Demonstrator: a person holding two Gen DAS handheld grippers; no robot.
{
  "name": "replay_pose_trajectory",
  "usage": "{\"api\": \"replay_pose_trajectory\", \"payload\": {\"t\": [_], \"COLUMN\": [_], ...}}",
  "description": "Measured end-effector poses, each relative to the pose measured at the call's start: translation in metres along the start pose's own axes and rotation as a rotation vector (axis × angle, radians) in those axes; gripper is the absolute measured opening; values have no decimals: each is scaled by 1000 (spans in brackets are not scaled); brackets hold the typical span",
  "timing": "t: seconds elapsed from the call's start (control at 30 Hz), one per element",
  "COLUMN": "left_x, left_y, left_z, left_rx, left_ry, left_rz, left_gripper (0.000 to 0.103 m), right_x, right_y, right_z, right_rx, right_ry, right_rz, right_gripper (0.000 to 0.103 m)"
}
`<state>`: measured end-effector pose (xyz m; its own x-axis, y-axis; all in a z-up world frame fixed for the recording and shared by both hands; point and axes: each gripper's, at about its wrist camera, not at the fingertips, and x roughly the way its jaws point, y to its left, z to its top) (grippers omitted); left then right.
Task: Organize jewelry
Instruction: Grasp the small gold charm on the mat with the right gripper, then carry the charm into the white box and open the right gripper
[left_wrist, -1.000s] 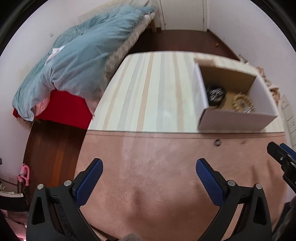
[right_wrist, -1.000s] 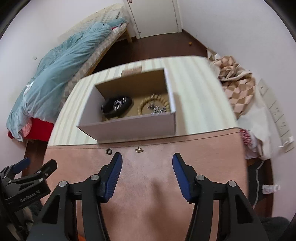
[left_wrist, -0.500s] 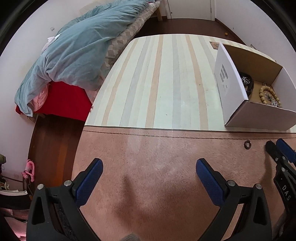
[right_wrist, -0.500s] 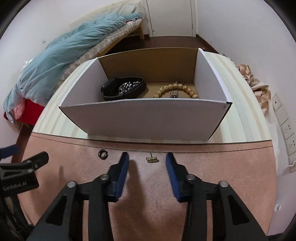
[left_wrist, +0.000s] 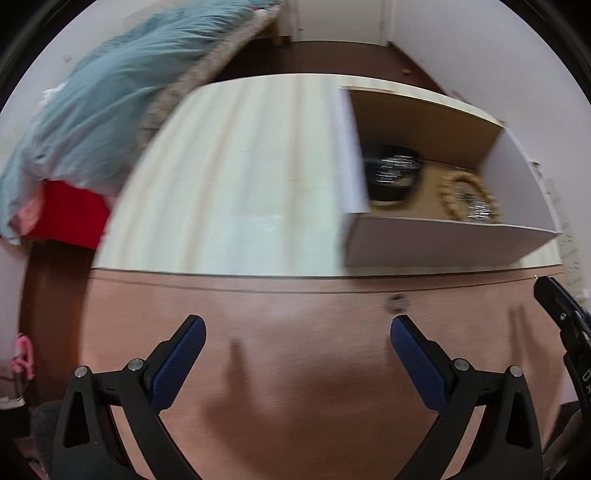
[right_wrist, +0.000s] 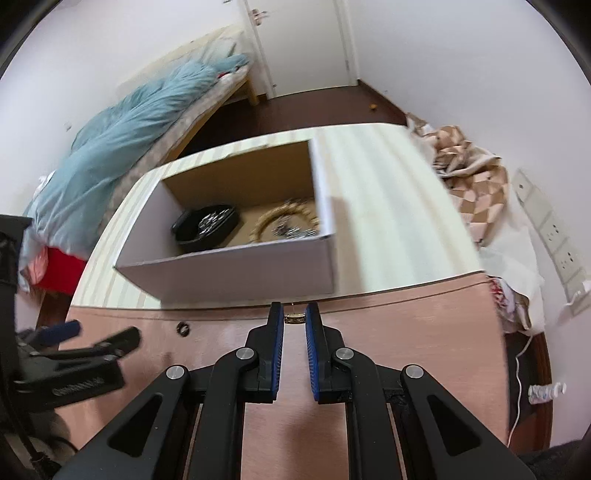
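Since half a second ago the right gripper (right_wrist: 294, 318) has closed on the small gold earring (right_wrist: 294, 316), pinched at its fingertips above the pink mat (right_wrist: 406, 332). Left gripper (left_wrist: 297, 332) hangs wide apart, empty. A grip this shallow may drop the earring before reaching the cardboard box (right_wrist: 236, 269). No label is legible.

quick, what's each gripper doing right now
Left gripper: open, holding nothing.
Right gripper: shut on the small gold earring, just in front of the box.
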<state>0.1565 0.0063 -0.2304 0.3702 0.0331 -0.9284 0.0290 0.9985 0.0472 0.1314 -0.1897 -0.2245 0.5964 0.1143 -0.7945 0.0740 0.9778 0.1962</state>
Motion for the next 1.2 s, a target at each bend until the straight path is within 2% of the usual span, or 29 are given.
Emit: {"api": "replay_pose_trajectory", "payload": {"t": [0.13, 0.2, 0.23, 0.33, 0.4, 0.5, 0.73, 0.9, 1.03, 1.2], "left_x": [8, 11, 14, 15, 14, 13, 4, -34, -62, -57], "left_y": [-26, -33, -38, -41, -43, -47, -45, -36, -29, -25], "left_z": [0, -1, -2, -3, -4, -2, -4, 3, 32, 83], "left_rx": [55, 71, 81, 83, 78, 87, 76, 75, 57, 12], "left_ry": [-1, 0, 2, -6, -6, -12, -32, -73, -76, -8], "left_rz": [-23, -22, -22, -36, -58, -59, -82, -139, -246, -381], "left_gripper": [80, 64, 60, 44, 27, 13, 10, 10, 10, 10], "right_x": [-5, -7, -6, -7, -6, -5, -16, -39, -48, -32], "right_y": [-11, -20, -23, -28, -29, -28, -26, -22, -16, 3], "right_z": [-2, -4, -5, -7, -8, -7, -1, 16, 49, 102], "right_rx": [15, 28, 33, 45, 53, 56, 64, 77, 80, 12], "right_ry": [4, 7, 10, 13, 14, 15, -5, -34, -26, 14], "right_rz": [-31, -45, -47, -54, -56, -54, -29, 27, 117, 204], "right_gripper": [12, 12, 12, 12, 12, 13, 13, 12, 12, 12]}}
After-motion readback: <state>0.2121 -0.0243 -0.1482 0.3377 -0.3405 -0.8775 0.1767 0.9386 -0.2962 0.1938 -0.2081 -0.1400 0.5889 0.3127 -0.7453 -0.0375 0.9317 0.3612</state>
